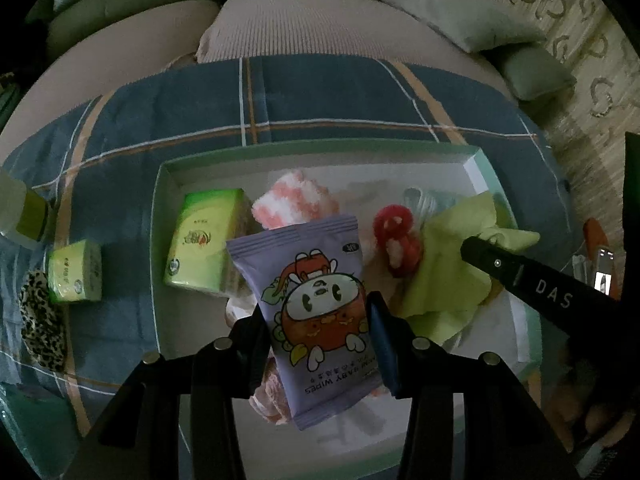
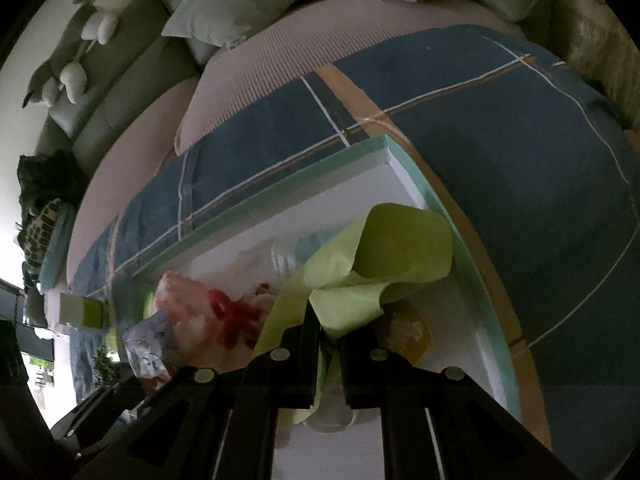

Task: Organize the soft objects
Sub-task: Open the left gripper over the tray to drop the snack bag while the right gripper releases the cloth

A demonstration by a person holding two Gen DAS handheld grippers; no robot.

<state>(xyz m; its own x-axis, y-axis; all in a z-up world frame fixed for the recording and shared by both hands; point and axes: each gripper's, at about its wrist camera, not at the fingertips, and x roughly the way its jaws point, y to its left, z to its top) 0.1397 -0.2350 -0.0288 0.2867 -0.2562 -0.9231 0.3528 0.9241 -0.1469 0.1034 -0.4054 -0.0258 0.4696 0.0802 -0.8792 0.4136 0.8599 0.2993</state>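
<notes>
The left gripper (image 1: pixel 320 344) clamps a purple foil pack of baby wipes (image 1: pixel 316 312), cartoon upside down, long axis running away from the camera, above the shallow green-rimmed white box (image 1: pixel 160 208). The right gripper (image 2: pixel 329 344) pinches a crumpled lime-green cloth (image 2: pixel 384 256) near the box's right wall. Farther in lie a green tissue pack (image 1: pixel 204 248) and pink-and-white fuzzy socks (image 1: pixel 292 200).

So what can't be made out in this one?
- Left wrist: the pink fluffy item is mostly hidden under the wipes pack held by the left gripper.
- Right wrist: the yellowish object in the tray is blurred, half covered by the green cloth.
</notes>
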